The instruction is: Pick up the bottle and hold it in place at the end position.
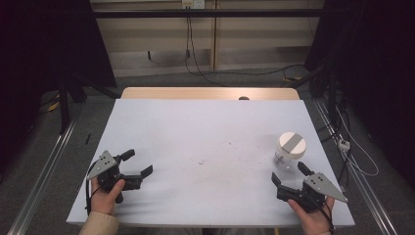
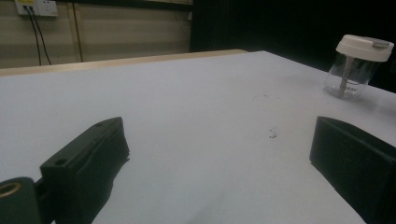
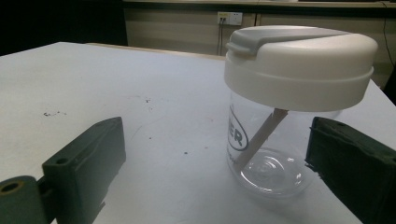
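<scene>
A clear plastic jar (image 1: 288, 152) with a white screw lid (image 3: 299, 65) is standing upright on the right side of the white bench (image 1: 205, 147), near the front edge, and a pale stick (image 3: 259, 137) is leaning inside it. A grey flip tab is sitting across the top of the lid. Dark printing is showing on the jar's wall, in an oval; the letters "ER" are readable in the right gripper view, the rest is curving out of sight.

The right gripper (image 1: 288, 176) is resting just in front of the jar with its jaws standing wide and holding nothing; the jar is lying ahead of them, not between them. This is looking like the approach to a grasp: the next move is calling for sliding forward until the jaws are flanking the clear wall below the lid, then closing gently.

The left gripper (image 1: 137, 164) is lying well apart on the left, jaws likewise wide and empty
</scene>
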Motion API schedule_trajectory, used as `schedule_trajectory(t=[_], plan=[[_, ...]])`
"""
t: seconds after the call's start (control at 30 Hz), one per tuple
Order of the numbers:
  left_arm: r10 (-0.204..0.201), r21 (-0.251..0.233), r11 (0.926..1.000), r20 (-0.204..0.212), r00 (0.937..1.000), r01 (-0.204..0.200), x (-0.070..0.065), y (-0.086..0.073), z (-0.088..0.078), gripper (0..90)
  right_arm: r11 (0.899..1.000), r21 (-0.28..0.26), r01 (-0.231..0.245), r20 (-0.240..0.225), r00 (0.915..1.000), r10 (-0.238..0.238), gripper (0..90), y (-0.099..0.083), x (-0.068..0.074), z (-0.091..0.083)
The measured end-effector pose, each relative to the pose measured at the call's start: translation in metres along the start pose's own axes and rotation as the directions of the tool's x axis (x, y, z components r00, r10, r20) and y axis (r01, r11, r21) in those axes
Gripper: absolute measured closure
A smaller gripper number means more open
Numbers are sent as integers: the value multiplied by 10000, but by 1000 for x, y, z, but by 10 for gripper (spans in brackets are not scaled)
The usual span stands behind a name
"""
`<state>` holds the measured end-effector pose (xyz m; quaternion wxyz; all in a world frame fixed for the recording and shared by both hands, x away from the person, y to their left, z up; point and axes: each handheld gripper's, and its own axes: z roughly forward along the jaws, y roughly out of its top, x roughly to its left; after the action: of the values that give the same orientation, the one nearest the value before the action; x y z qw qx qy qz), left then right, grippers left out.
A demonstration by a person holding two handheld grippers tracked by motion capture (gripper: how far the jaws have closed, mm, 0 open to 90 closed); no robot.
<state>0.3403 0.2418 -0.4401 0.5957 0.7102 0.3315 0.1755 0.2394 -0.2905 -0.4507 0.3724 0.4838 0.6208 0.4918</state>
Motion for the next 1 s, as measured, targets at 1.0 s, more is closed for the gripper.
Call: schedule_trajectory(t=[1.0], plan=[[123,317,9994,404,9991,-135,-2,-1,5,38,9927,602,-1046,877,9912,991,56,3,-42,38]])
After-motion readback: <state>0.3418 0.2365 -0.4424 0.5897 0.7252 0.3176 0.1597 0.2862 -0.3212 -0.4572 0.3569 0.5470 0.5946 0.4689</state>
